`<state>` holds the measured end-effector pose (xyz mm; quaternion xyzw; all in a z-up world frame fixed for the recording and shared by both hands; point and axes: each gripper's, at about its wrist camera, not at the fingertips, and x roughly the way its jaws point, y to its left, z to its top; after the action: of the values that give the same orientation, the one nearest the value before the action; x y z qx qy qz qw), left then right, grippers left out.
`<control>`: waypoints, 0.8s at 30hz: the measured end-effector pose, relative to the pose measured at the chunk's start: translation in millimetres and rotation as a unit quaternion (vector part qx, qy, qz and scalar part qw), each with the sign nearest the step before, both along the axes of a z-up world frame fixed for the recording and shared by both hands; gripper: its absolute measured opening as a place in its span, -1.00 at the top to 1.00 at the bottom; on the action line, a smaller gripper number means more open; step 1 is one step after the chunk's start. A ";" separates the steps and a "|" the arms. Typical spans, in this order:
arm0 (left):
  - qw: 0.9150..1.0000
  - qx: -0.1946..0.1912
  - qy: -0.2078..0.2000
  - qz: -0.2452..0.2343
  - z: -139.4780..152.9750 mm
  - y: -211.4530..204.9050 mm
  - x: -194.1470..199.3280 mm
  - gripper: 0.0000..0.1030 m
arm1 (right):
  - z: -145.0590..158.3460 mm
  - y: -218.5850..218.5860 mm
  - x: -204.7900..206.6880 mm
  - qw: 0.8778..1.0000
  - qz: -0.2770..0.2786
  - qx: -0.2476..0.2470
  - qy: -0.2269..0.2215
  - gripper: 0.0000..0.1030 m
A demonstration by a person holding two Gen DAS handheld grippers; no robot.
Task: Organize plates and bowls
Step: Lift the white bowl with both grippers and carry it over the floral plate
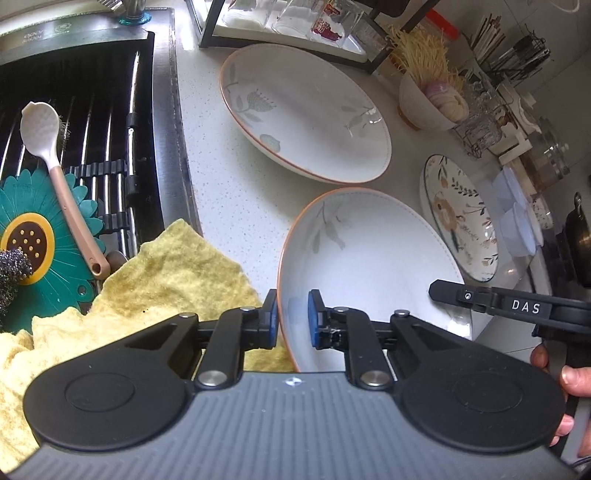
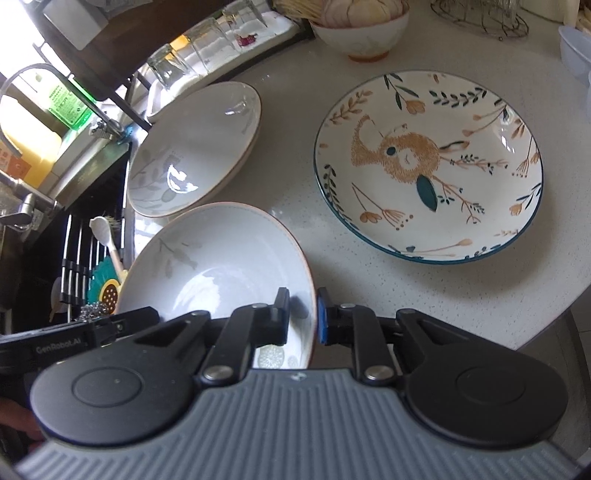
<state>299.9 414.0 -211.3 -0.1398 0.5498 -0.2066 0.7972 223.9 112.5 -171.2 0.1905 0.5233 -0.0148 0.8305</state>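
A white plate with an orange rim and grey leaves (image 1: 369, 266) is held tilted above the counter. My left gripper (image 1: 292, 318) is shut on its left rim. My right gripper (image 2: 303, 316) is shut on its right rim; the plate shows in the right wrist view (image 2: 221, 266). A second matching plate (image 1: 306, 110) lies flat on the counter behind it, also seen in the right wrist view (image 2: 195, 147). A floral plate with a teal rim (image 2: 428, 166) lies on the counter to the right, and shows in the left wrist view (image 1: 461, 218).
A sink with a black rack (image 1: 74, 110) is on the left, holding a white spoon (image 1: 55, 166) and a teal flower mat (image 1: 44, 236). A yellow cloth (image 1: 147, 280) lies by the sink. A small bowl of food (image 2: 362, 33), glasses (image 2: 173, 66) and clear containers (image 1: 517, 221) stand at the back.
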 end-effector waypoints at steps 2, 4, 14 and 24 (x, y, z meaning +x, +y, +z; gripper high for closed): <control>1.000 -0.012 0.000 0.002 4.4 0.0 1.0 0.65 | 4.8 -3.4 -0.4 1.000 -0.003 0.000 -0.007 0.65; 1.000 -0.013 -0.001 0.003 10.1 -2.4 1.3 0.65 | 9.3 -7.9 1.3 1.000 -0.005 0.006 -0.008 0.65; 0.999 -0.028 -0.004 0.029 44.4 -20.8 18.0 0.65 | 38.5 -38.1 15.7 0.999 0.016 0.038 -0.031 0.65; 0.998 -0.027 -0.021 0.058 70.7 -81.8 30.5 0.65 | 47.8 -97.5 36.5 0.997 0.041 0.047 -0.047 0.65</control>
<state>330.4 332.2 -140.6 -0.1885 0.5184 -0.1773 0.8150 260.4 15.0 -123.5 0.2080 0.4908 0.0528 0.8445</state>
